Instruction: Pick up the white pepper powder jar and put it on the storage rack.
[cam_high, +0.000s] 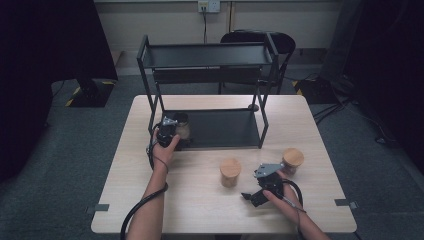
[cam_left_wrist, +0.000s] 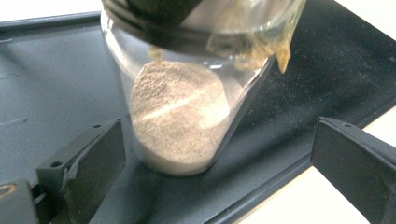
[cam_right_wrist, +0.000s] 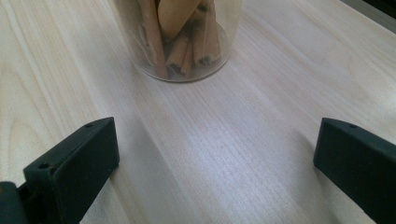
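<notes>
Glass jar (cam_left_wrist: 180, 116) of tan powder, on black shelf (cam_left_wrist: 56, 93), both grippers' jaws apart.

Ahead of the left tongs (cam_left_wrist: 217, 154), the powder jar (cam_left_wrist: 180, 112) is cut off by the top edge of the left gripper view, so its lid cannot be made out; a torn, yellowish scrap clinging near its upper part is blurred. Ahead of the right tongs (cam_right_wrist: 215, 154), the jar of sticks (cam_right_wrist: 180, 39) loses everything above its base to the top edge. In the high view, the left tongs hide much of the powder jar from sight.
</notes>
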